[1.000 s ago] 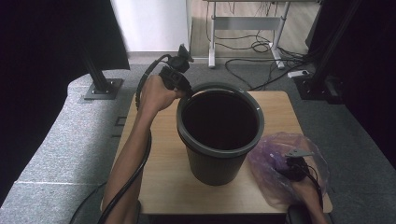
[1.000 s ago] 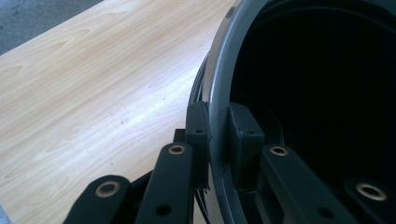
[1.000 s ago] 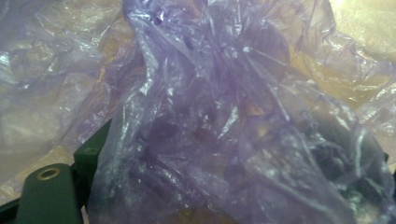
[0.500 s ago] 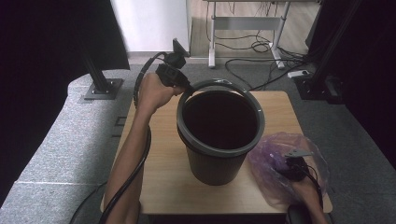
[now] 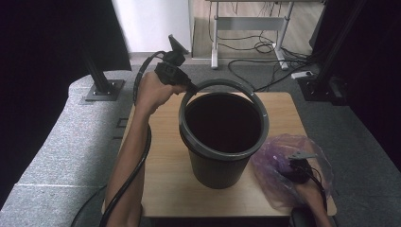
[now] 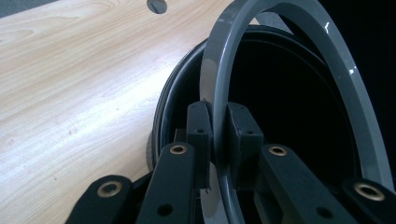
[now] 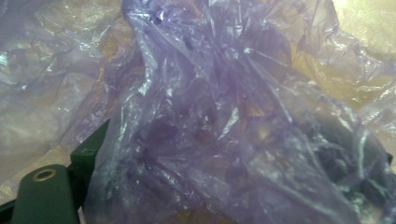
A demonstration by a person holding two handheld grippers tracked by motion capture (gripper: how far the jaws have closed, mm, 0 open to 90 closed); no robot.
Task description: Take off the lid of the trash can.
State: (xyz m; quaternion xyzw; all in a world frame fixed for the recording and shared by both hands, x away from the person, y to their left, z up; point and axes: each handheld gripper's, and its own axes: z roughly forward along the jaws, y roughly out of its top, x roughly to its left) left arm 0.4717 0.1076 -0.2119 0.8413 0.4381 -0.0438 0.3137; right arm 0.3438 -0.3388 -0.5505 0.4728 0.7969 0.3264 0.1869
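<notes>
At the bin's (image 5: pixel 222 142) far-left rim, the left gripper (image 5: pixel 189 88) is clamped on the grey ring (image 5: pixel 257 101) that caps it: the left gripper view has both pads (image 6: pixel 198 126) pressing the ring's (image 6: pixel 219 93) band from either side. Compared with a second ago, the ring has tipped up on that side, so it stands partly free of the rim instead of seated flat, and the hand has shifted slightly toward the far edge of the table (image 5: pixel 161 156). I judge this to be the ring coming off so a liner can go in. The bin stands upright mid-table and looks empty (its inside is dark, so the bottom is hard to read). Just beside it at the near right lies the purple bag (image 5: pixel 283 161), crumpled on the table. The right gripper (image 5: pixel 300 165) sits among its folds; its jaws stand fairly wide with plastic (image 7: pixel 210 116) bunched between them, but whether they pinch it I cannot tell.
</notes>
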